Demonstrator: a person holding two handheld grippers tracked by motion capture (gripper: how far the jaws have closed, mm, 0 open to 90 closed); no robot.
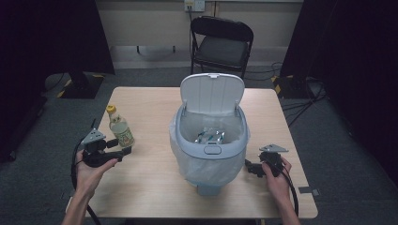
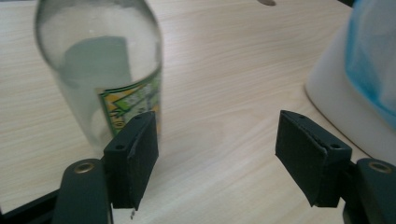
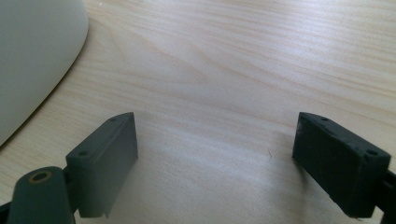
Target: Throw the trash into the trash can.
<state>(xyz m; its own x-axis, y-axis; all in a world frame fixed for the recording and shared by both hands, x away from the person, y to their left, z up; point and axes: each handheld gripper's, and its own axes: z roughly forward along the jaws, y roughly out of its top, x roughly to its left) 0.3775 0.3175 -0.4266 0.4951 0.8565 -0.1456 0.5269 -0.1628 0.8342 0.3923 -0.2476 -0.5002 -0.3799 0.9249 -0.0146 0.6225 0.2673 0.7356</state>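
A clear glass bottle (image 1: 120, 128) with a yellow cap and a green-yellow label stands upright on the left of the wooden table (image 1: 150, 183). My left gripper (image 1: 125, 151) sits just in front of it, open. In the left gripper view the bottle (image 2: 100, 70) rises beyond the left pad, outside the gap of the open left gripper (image 2: 219, 156). A pale blue bin (image 1: 211, 140) with a white liner stands mid-table, lid raised, crumpled wrappers (image 1: 210, 136) inside. My right gripper (image 1: 250, 167) rests open to the bin's right, and the right gripper (image 3: 215, 158) has bare wood between its pads.
A black folding chair (image 1: 221, 44) stands beyond the table's far edge. The bin's liner (image 2: 345, 102) bulges in at the right of the left gripper view. The bin's wall (image 3: 32, 56) curves in at the left of the right gripper view. Cables trail on the floor at right.
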